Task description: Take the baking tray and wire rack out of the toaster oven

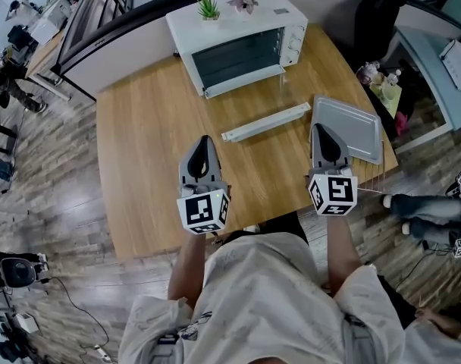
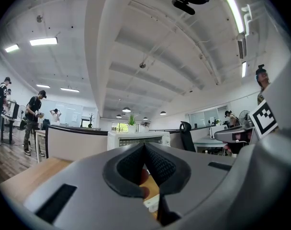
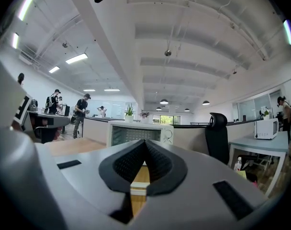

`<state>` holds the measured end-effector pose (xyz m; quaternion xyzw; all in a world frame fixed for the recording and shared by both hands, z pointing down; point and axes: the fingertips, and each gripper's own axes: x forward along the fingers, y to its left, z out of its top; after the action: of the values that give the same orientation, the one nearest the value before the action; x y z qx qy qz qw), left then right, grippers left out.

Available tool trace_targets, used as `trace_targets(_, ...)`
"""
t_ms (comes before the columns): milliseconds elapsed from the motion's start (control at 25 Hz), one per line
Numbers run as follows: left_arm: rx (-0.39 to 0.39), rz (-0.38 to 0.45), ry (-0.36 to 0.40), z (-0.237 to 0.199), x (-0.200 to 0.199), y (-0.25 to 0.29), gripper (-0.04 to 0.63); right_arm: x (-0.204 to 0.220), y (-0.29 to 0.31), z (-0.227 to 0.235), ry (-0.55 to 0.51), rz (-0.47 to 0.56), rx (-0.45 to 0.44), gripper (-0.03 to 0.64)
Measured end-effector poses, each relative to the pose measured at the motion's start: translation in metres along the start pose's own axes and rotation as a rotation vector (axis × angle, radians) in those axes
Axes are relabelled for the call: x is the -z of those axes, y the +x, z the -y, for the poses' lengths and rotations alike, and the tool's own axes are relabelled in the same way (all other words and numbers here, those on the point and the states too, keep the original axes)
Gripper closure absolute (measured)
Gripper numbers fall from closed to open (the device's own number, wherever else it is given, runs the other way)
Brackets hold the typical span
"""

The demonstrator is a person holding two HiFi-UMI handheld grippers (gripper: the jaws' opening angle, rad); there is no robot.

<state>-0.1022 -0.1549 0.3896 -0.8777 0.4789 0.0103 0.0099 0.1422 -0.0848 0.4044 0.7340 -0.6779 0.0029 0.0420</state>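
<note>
The white toaster oven (image 1: 238,40) stands at the back of the wooden table (image 1: 151,127). Its glass door lies open and flat, with the white handle bar (image 1: 264,121) toward me. The grey baking tray (image 1: 352,127) lies on the table at the right. A few thin wires (image 1: 371,186) show by its near edge, perhaps the rack. My left gripper (image 1: 205,139) (image 2: 144,145) is shut and empty, held over the table's middle. My right gripper (image 1: 320,127) (image 3: 144,142) is shut on nothing, its tip at the tray's left edge. Both point at the oven (image 3: 140,132).
Two small potted plants (image 1: 208,6) sit on the oven's top. A black office chair (image 1: 378,14) stands behind the table at the right, and a side desk carries bottles (image 1: 378,78). A partition runs along the table's far edge. People stand far off at the left.
</note>
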Motion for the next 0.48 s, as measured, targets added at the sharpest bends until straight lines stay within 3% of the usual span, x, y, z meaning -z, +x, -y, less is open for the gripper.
trace_targets(480, 0.006, -0.001, -0.002, 0.0022, 0.0008, 0.0034, 0.581, -0.0017, 0.0003, 0.0015, -0.016, 0.000, 0.004, 0.595)
